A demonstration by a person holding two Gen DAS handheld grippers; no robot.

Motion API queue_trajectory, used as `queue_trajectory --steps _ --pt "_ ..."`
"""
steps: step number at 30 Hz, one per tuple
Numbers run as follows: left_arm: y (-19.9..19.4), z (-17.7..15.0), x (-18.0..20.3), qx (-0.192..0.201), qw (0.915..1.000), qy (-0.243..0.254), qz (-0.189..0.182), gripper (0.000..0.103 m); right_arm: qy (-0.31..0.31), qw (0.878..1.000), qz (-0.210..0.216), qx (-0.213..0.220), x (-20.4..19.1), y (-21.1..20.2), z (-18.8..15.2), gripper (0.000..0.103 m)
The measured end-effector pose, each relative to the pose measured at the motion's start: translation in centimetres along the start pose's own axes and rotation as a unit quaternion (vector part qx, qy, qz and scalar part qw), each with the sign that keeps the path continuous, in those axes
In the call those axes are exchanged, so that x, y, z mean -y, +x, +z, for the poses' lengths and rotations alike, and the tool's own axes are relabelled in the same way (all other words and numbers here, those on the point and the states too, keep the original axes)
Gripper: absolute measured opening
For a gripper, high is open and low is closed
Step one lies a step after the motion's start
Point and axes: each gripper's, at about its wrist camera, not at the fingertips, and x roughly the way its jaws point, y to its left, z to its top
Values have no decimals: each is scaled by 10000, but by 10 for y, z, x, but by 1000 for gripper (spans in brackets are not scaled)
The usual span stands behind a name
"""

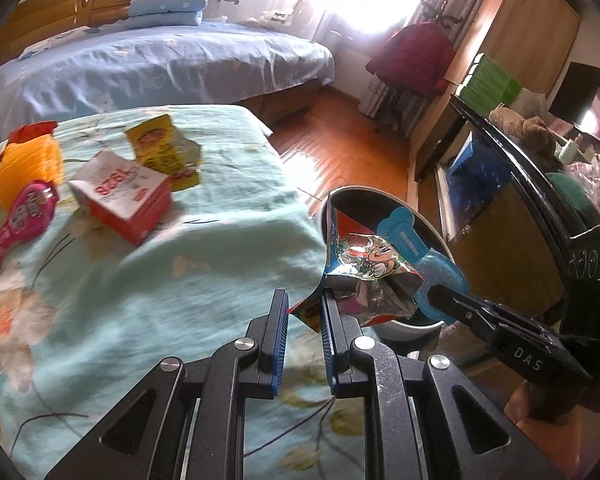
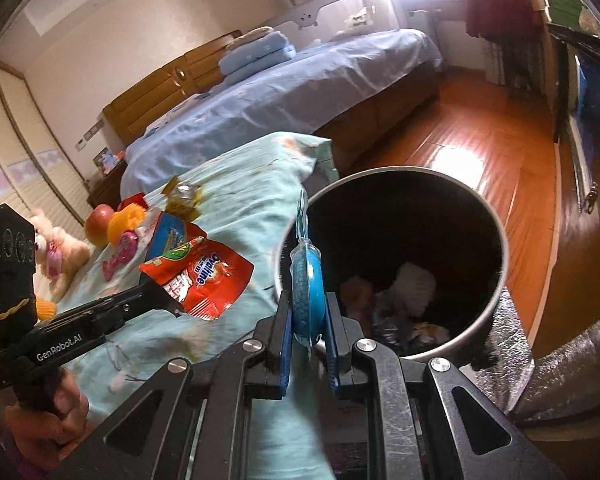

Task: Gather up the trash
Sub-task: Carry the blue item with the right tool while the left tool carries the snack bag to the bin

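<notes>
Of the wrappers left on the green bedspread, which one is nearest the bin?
The yellow wrapper, torn open, lying at the far right of the pile. The white-and-red carton and pink blister pack lie farther left of the bin.

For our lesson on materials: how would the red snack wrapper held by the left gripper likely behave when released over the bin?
The red snack wrapper looks thin and crumpled, so probably floppy and very light. It may flutter rather than drop straight, possibly missing the bin.
</notes>
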Motion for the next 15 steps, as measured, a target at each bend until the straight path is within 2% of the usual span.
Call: queue_trajectory --steps 15 --pt "47 24 27 -156 9997 161 9 14 185 9994 -282 33 33 6 12 14"
